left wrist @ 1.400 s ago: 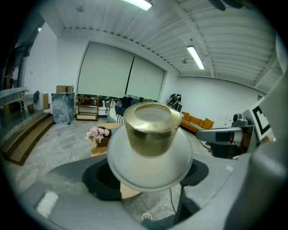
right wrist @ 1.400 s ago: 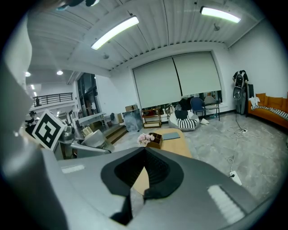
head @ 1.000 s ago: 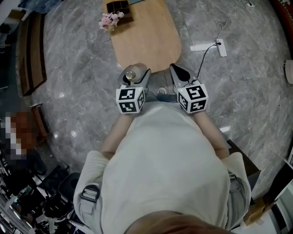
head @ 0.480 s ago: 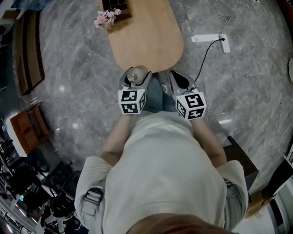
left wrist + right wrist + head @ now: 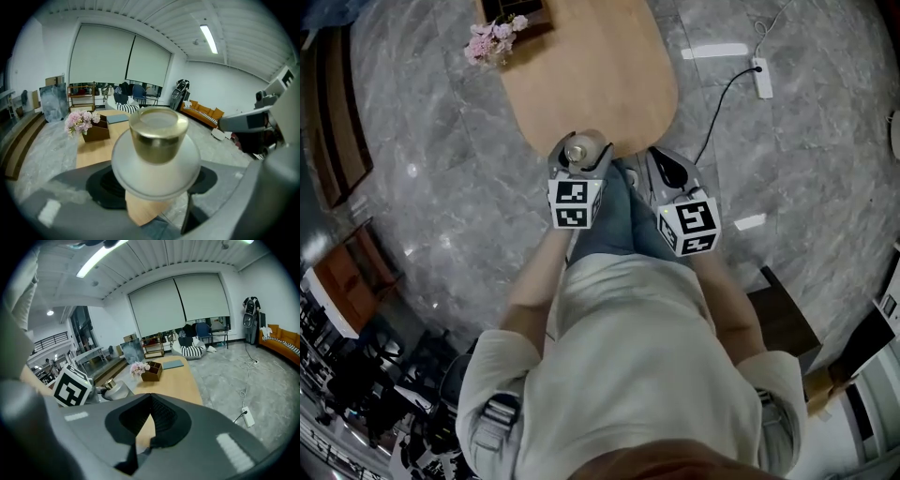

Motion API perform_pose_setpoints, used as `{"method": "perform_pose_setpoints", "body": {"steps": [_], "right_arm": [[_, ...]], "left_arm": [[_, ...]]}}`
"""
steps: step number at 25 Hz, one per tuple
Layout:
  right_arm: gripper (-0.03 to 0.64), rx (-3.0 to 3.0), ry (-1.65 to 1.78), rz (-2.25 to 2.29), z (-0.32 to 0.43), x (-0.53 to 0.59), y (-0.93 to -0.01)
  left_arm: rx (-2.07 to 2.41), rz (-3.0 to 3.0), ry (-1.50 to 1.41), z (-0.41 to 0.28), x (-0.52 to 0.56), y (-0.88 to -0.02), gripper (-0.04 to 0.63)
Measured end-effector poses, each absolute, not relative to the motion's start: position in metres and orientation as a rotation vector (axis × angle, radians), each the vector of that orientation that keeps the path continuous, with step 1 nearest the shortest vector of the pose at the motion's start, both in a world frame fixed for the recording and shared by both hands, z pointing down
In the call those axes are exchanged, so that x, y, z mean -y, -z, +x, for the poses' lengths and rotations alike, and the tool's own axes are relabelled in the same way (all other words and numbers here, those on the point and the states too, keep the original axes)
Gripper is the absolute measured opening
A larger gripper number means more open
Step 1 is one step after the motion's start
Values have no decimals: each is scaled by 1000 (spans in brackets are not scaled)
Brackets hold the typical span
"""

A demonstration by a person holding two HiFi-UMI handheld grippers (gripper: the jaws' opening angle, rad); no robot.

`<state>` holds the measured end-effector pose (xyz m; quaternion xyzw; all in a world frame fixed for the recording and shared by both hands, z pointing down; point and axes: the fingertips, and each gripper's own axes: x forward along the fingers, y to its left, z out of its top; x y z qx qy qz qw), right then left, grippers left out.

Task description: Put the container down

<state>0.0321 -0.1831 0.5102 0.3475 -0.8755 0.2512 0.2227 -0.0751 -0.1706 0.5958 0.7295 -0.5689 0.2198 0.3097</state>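
The left tool (image 5: 157, 183) is gripping the container (image 5: 157, 166), its jaws standing wide around the smooth, white, rounded body under a shiny gold cylindrical cap (image 5: 158, 138). It is holding the container at the near rounded edge of the pale wooden surface (image 5: 591, 75). The right tool (image 5: 149, 420) is hanging alongside, its ribbed black pads (image 5: 161, 416) closed together and carrying nothing.

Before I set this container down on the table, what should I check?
1. Left fingers clamped on the container: ok.
2. Near end of the table bare: ok.
3. Flowers and box away from the landing spot: ok, at the far end.
4. Container fully over the tabletop: cannot tell, it sits right at the near edge.
5. Right gripper empty, fingers together: ok.
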Motion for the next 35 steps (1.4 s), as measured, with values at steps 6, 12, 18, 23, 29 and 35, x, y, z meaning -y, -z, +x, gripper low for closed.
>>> {"method": "perform_pose_setpoints", "body": {"steps": [6, 12, 18, 23, 29, 35], "right_arm": [[2, 2360, -748, 914, 16, 196, -555], [2, 2309, -800, 917, 11, 211, -592], [2, 2272, -839, 929, 11, 225, -624], [2, 2233, -883, 924, 12, 224, -646], [2, 2213, -910, 912, 8, 223, -664], [2, 2218, -922, 910, 3, 227, -666]], "left_arm": [[1441, 1971, -687, -73, 207, -660, 348], [1394, 1958, -776, -74, 225, -725, 348], [1385, 1936, -847, -83, 245, -777, 348], [1392, 1912, -894, -90, 255, -810, 348], [1407, 1936, -935, -95, 269, -830, 348], [1424, 1977, -940, -94, 275, -832, 348]]}}
